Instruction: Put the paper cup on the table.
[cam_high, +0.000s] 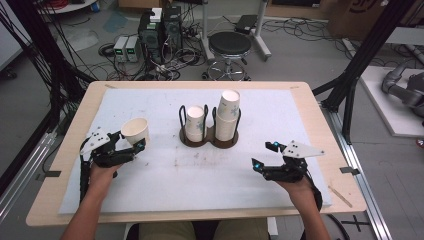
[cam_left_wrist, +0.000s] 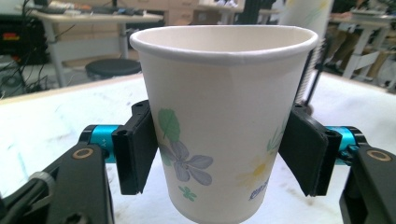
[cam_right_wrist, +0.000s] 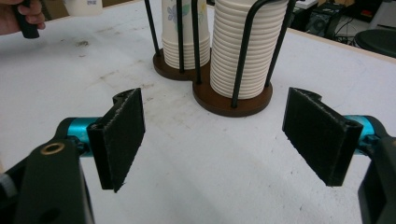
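One paper cup (cam_left_wrist: 224, 116) sits pinched in the left tool (cam_high: 129, 145), at the worktop's (cam_high: 165, 175) left side; squeeze harder and it crumples. The right tool (cam_high: 265, 156) gapes wide, empty.

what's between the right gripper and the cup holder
Nothing: in the right gripper view, bare white table cover lies between the open right gripper and the cup holder.
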